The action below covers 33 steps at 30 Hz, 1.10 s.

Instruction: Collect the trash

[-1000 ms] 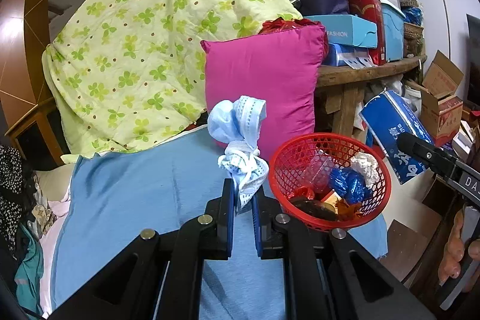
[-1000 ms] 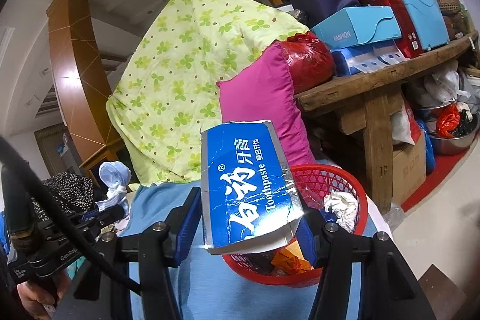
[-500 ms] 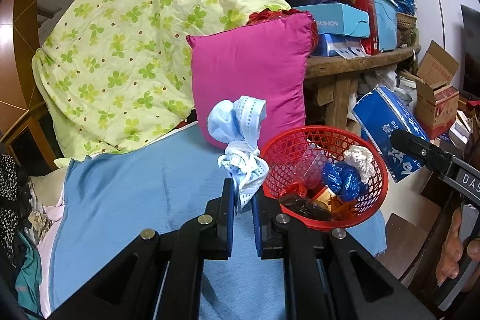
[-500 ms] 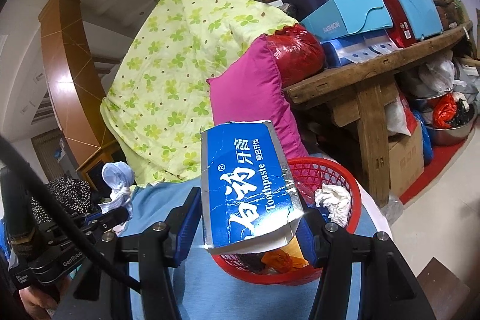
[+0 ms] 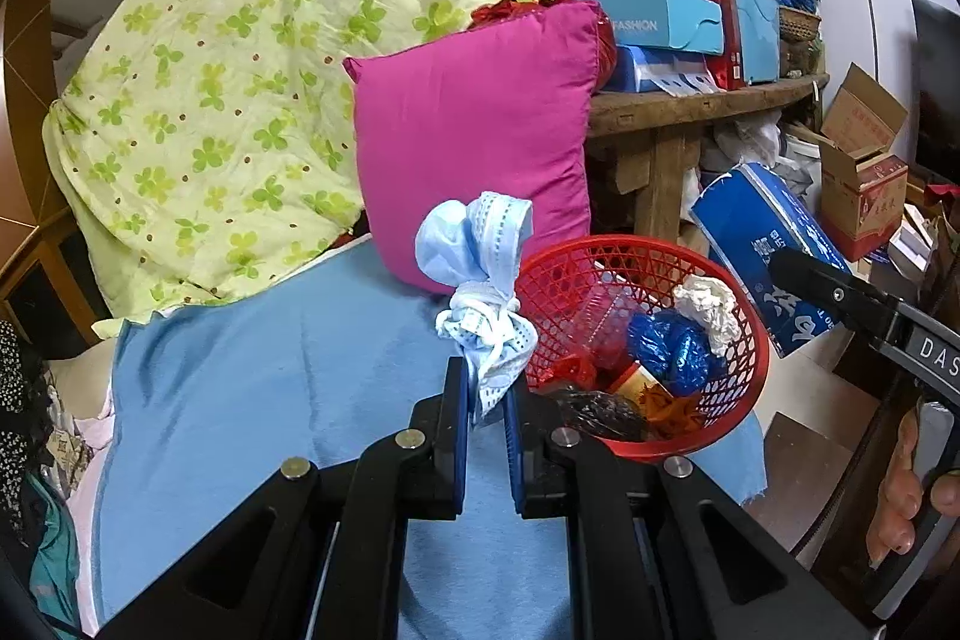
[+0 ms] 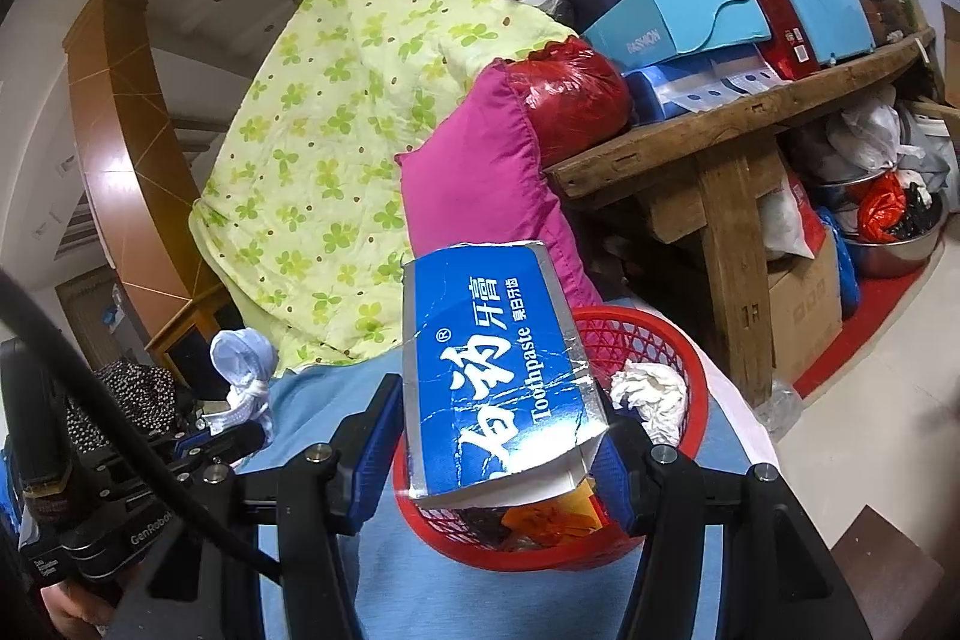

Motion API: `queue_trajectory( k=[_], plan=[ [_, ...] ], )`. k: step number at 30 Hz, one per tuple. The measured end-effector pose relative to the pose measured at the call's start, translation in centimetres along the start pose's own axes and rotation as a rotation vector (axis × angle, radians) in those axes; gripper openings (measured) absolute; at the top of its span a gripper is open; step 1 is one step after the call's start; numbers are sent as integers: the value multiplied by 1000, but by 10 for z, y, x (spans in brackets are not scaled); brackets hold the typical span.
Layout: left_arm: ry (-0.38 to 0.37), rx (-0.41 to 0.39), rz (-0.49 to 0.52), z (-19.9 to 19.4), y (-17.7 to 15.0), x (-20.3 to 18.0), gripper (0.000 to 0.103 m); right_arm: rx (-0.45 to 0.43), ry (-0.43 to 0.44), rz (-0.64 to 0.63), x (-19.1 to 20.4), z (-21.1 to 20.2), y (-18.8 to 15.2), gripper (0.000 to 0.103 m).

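Note:
My left gripper (image 5: 487, 388) is shut on a knotted light-blue face mask (image 5: 480, 280), held above the blue bed sheet (image 5: 270, 388) just left of the red mesh basket (image 5: 744, 388). The basket holds several scraps, among them a white wad (image 5: 705, 304) and a blue wrapper (image 5: 666, 346). My right gripper (image 6: 492, 436) is shut on a blue toothpaste box (image 6: 498, 370), held over the near rim of the basket (image 6: 690, 376). The box also shows right of the basket in the left wrist view (image 5: 768, 244). The mask shows at the left in the right wrist view (image 6: 243, 370).
A magenta pillow (image 5: 480, 124) and a green flowered quilt (image 5: 228, 88) lie behind the basket. A wooden bench (image 6: 720, 148) stacked with boxes and bags stands at the right, with clutter on the floor beneath it. Clothes (image 5: 30, 430) lie at the left edge.
Both grippers have moved a little closer to the basket, each still holding its item. The basket now sits lower and nearer in both views.

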State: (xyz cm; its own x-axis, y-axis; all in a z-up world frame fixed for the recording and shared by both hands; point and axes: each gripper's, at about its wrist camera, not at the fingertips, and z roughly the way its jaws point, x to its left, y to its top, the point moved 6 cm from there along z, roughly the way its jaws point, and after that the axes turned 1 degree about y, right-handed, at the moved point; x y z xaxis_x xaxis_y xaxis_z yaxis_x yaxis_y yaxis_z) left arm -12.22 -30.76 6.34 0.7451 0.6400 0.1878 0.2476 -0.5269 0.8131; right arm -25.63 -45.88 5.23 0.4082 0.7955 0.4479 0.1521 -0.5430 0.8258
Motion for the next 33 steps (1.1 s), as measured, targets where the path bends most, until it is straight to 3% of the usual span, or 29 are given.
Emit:
queue_trajectory(
  k=[22,33],
  plan=[
    [-31,27,41,13,1,-22,12,6,-25,43,-23,-1,-4,61],
    [-95,82,9,29,-12,-20,12,13,-48,76,-37,-2,-7,61]
  ],
)
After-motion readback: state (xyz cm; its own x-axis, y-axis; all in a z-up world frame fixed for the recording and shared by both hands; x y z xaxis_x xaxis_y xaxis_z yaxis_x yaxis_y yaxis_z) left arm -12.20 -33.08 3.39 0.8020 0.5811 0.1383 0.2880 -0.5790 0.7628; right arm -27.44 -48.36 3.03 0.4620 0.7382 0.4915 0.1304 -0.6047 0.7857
